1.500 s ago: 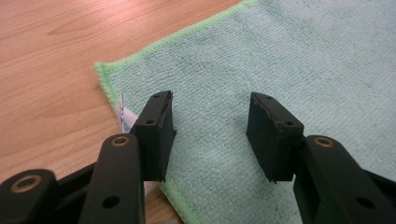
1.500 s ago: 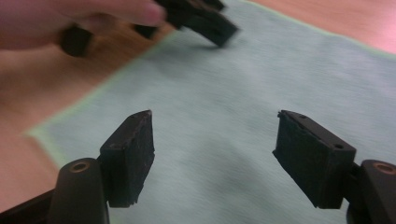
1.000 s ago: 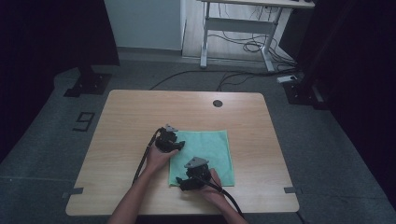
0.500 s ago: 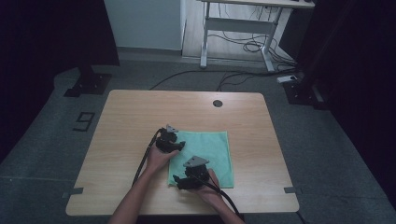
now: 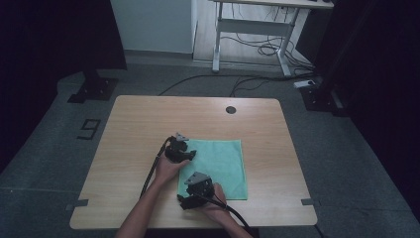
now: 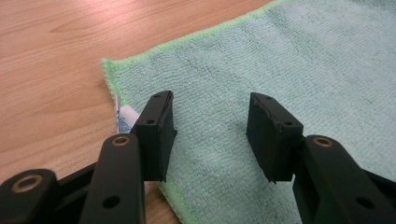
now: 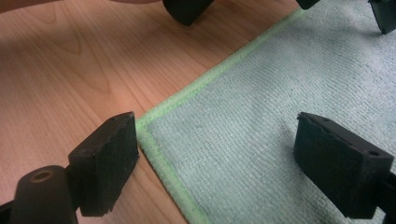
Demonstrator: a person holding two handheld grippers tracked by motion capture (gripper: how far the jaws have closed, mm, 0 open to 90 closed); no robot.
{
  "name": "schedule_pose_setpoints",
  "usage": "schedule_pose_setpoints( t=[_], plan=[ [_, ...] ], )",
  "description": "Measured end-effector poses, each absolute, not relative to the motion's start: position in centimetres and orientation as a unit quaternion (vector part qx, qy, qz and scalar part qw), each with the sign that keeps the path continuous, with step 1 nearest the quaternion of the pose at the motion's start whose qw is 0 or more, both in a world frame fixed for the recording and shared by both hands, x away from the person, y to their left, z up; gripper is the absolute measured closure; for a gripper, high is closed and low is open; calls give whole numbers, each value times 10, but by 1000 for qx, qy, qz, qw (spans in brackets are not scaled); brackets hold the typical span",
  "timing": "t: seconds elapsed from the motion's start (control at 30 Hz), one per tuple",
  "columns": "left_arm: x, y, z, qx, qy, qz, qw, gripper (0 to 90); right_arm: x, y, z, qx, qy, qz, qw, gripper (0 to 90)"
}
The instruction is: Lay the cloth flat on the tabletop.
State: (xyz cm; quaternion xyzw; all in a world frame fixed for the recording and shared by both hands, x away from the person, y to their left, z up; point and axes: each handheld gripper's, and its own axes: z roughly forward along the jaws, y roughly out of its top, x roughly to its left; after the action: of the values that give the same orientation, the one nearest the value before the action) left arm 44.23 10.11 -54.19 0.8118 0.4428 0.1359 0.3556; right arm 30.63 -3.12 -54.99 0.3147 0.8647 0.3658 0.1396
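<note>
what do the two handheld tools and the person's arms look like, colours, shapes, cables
Both tools, the left tool and right tool, are black, each topped by a grey three-cornered plate. Each ends in two chunky, blocky black pads on arms with brass-coloured pivot rings. A black cable trails from the left tool back along the forearm; another trails from the right. The forearms are bare, no sleeves showing.
</note>
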Motion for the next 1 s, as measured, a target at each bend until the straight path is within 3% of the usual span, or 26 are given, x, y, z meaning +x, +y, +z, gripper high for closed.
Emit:
schedule_pose_setpoints(
  t=[0.17,0.27,0.4,1.0],
  plan=[
    [442,102,-542,811,441,135,359,511,315,-54,-533,340,837,407,135,149],
    [442,102,-543,811,442,135,360,510,339,-85,-524,375,821,399,164,153],
    [441,103,-543,810,443,134,360,511,365,-116,-538,425,809,373,161,152],
    [441,107,-543,808,442,130,368,526,337,-164,-554,436,801,364,190,169]
  ],
)
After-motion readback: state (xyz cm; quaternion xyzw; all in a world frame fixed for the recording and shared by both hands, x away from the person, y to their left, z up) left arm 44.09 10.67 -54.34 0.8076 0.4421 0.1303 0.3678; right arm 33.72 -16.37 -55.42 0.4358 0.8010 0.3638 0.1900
